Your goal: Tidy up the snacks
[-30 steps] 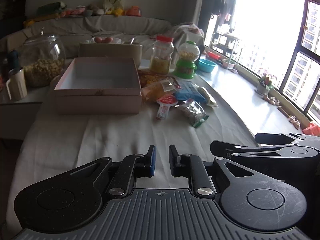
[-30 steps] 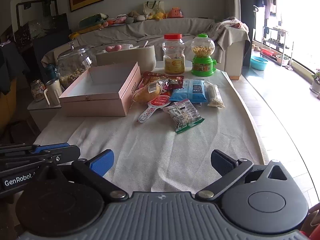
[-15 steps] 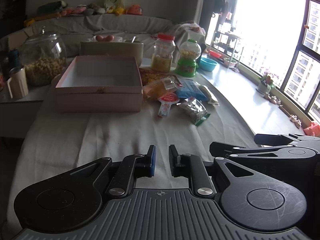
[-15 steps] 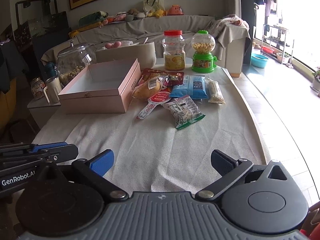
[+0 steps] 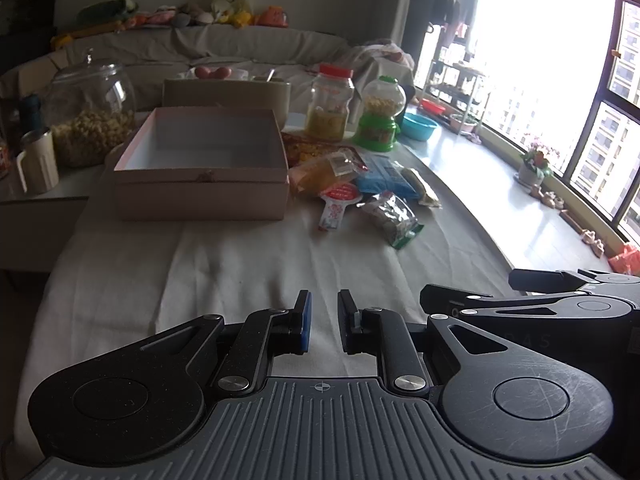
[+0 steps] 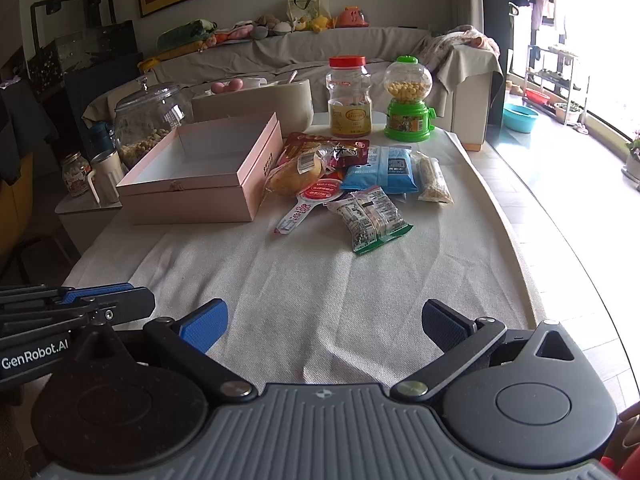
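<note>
My jaws are both empty: the left gripper (image 5: 323,322) has them nearly together with only a narrow slot between the pads and nothing in it, while the right gripper (image 6: 323,326) has them spread wide. Both hover low over the cloth-covered surface (image 6: 320,292), well short of the snacks. From the left wrist view I see the right gripper (image 5: 532,300) just beside mine, and from the right wrist view the left gripper (image 6: 76,304) sits at the near left.

I take the pink box (image 6: 200,176) as my landmark. It stands open with a bare white inside. Just right of the box lies the snack pile: a bread bag (image 6: 294,176) touching the box's right wall, a red pack (image 6: 320,148) behind the bread bag, a red-lidded cup (image 6: 320,192) with its long tab (image 6: 294,216) pointing toward me, a blue pack (image 6: 384,170) further right of the box, a clear tube of nuts (image 6: 434,180) beyond the blue pack, and a green-edged pack (image 6: 368,218) nearest to me of the pile.

Behind the box stand a beige tub (image 6: 256,106), a red-capped jar (image 6: 348,96) and a green candy dispenser (image 6: 409,100). Left of the box I see a big glass jar (image 6: 150,120) and a white mug (image 6: 107,176).
</note>
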### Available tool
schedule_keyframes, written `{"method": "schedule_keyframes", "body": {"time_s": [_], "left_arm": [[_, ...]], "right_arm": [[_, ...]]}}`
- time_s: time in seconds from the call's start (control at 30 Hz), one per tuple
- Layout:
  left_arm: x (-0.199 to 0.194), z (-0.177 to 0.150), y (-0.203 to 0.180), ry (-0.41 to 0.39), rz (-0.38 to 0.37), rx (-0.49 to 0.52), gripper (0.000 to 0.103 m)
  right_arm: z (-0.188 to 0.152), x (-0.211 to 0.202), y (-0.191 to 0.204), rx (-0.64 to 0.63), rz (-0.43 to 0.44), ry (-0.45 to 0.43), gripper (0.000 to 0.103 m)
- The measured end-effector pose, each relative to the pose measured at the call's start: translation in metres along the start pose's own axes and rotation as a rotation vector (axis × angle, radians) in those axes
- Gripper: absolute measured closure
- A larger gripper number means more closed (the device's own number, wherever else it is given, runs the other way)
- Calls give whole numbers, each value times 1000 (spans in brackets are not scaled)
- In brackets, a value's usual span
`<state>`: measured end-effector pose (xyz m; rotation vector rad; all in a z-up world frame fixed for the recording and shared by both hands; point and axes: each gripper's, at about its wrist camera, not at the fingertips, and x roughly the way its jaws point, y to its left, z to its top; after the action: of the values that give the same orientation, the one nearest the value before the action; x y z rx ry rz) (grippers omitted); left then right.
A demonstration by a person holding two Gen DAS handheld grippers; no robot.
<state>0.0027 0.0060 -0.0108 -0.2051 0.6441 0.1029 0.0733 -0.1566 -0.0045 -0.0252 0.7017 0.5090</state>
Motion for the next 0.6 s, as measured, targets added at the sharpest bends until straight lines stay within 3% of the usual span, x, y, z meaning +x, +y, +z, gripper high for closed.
{"method": "schedule_keyframes", "body": {"time_s": [0.6], "left_arm": [[1, -1, 2, 9, 4, -4, 85]], "right_arm": [[-1, 1, 0, 3, 2, 1, 0]]}}
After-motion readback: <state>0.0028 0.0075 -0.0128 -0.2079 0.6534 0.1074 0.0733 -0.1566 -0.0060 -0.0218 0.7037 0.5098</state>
